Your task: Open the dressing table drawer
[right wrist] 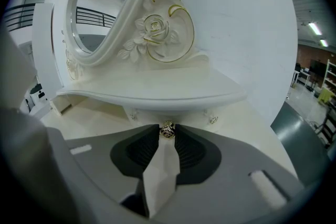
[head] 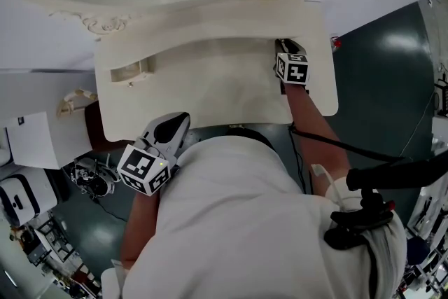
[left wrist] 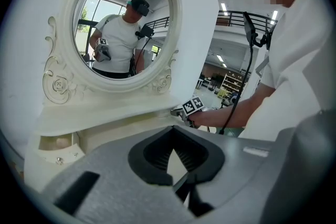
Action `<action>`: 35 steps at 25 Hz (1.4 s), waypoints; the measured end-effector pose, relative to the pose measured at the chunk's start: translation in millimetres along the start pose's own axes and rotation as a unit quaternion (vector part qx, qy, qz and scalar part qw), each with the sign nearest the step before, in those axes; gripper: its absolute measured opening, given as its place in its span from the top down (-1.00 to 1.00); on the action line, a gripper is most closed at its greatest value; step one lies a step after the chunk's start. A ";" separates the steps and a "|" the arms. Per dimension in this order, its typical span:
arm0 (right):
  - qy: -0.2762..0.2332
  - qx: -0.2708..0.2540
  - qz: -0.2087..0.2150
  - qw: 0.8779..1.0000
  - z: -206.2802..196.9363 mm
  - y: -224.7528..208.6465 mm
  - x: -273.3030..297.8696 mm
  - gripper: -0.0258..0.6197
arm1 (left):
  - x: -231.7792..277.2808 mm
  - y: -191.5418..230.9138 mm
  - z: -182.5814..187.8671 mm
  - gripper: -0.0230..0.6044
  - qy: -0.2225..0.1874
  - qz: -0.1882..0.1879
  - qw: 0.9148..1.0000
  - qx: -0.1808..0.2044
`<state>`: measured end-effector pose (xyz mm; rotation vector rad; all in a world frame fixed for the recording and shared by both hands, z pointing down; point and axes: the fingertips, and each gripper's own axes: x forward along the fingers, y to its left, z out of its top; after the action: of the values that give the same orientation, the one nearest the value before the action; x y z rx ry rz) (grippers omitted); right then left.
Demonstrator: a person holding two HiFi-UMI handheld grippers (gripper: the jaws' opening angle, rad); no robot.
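The little drawer knob (right wrist: 167, 129) sits pinched in our right gripper (right wrist: 167, 135), with our arm (head: 311, 119) stretched to the far right.

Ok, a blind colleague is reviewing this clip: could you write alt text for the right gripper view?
The right gripper has its jaws closed on a small metal drawer knob under the shelf of a cream dressing table. Above stands an oval mirror in a rose-carved frame.

We list one oval mirror (left wrist: 123, 29), its cream frame carved with roses (right wrist: 155, 26). Right of the mirror we record a black railing (left wrist: 237, 17), storage shelves (left wrist: 229, 83) lower down, and dark green floor (right wrist: 303, 131).
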<state>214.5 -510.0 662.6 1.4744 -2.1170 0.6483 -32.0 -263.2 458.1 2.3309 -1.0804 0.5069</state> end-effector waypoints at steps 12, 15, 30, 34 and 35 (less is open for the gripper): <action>0.005 -0.007 0.002 1.000 -8.4 0.6 -5.3 0.63 | 1.2 -4.7 -7.0 0.92 -0.003 0.004 1.000 -0.004; 0.009 -0.006 0.001 1.000 -12.6 1.9 -9.2 0.63 | -1.0 -6.0 -8.1 0.92 -0.004 0.002 1.000 -0.005; 0.014 -0.009 -0.001 1.000 -31.4 5.0 -32.3 0.63 | -9.5 -18.5 -15.6 0.92 -0.008 -0.011 1.000 0.000; 0.017 -0.010 -0.002 1.000 -34.1 6.2 -35.2 0.63 | -11.7 -20.0 -18.2 0.92 -0.010 -0.013 1.000 -0.001; 0.018 -0.010 -0.002 1.000 -35.2 6.3 -35.6 0.63 | -12.2 -20.5 -19.2 0.92 -0.010 -0.013 1.000 -0.002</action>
<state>223.4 -460.5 666.9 1.4446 -2.0874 0.6450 -25.6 -233.4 460.9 2.3483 -1.0585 0.4723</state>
